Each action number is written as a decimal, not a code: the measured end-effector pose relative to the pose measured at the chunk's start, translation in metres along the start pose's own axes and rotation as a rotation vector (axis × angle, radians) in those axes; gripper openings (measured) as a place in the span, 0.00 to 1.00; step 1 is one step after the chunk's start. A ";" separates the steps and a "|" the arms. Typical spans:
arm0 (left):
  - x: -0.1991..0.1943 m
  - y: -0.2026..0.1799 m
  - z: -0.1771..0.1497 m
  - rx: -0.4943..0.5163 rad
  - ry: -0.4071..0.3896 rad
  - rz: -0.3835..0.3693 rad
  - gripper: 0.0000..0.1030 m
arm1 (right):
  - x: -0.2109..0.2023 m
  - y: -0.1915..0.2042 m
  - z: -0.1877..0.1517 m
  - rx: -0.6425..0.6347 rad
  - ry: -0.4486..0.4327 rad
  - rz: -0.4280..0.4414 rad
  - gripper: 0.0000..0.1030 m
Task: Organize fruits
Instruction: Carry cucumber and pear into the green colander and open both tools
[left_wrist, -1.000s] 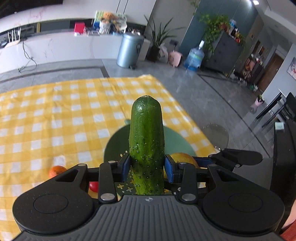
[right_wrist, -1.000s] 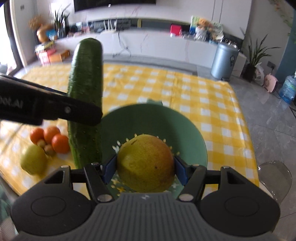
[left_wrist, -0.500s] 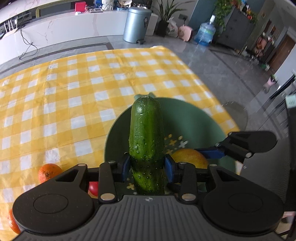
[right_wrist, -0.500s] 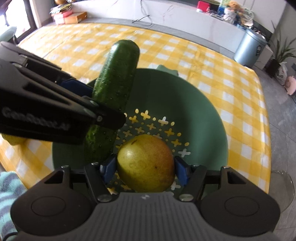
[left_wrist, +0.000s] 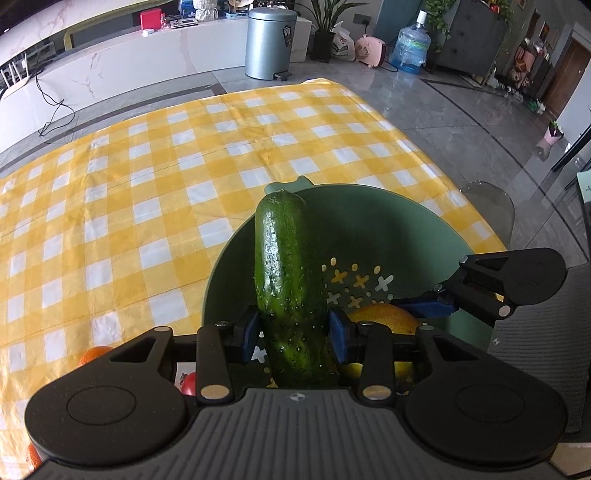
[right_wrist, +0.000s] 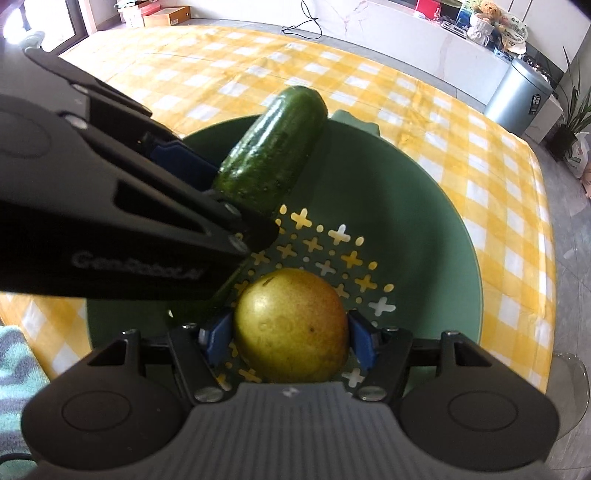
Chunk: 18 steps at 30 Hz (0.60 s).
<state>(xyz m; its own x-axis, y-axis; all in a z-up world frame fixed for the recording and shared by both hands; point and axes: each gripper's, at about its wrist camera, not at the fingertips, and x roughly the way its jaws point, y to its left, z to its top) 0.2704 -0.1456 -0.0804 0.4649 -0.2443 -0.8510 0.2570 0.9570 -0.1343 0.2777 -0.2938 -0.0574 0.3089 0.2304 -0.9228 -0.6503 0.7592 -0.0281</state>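
Observation:
My left gripper (left_wrist: 295, 341) is shut on a dark green cucumber (left_wrist: 286, 280) and holds it tilted down into the green colander bowl (left_wrist: 406, 221). The cucumber also shows in the right wrist view (right_wrist: 273, 151), with the left gripper's black body across the left of that view. My right gripper (right_wrist: 291, 341) is shut on a yellow-red pear (right_wrist: 291, 325) low over the bowl's perforated bottom (right_wrist: 332, 254). The pear (left_wrist: 384, 317) and the right gripper show in the left wrist view at the bowl's right.
The bowl stands near the right edge of a table with a yellow checked cloth (left_wrist: 147, 184). An orange (left_wrist: 94, 354) and a small red fruit (left_wrist: 188, 384) lie left of the bowl. A clear chair (left_wrist: 491, 206) stands beyond the table edge.
Both grippers have lowered and tipped forward into the green bowl, each carrying its fruit. The cucumber went from upright to slanting down over the bowl.

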 end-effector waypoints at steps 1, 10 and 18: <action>0.001 -0.001 0.000 0.006 0.000 0.003 0.43 | 0.000 0.000 0.000 0.002 0.005 0.001 0.61; 0.000 -0.002 -0.005 0.033 0.016 0.015 0.47 | -0.008 -0.002 0.000 0.045 -0.017 -0.008 0.69; -0.031 -0.007 -0.014 0.055 -0.018 -0.007 0.49 | -0.031 0.008 0.003 0.051 -0.060 -0.057 0.79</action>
<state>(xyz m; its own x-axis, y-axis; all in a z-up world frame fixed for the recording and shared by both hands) 0.2419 -0.1424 -0.0602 0.4778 -0.2542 -0.8409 0.3061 0.9454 -0.1119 0.2647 -0.2929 -0.0278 0.3867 0.2208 -0.8954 -0.5948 0.8017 -0.0592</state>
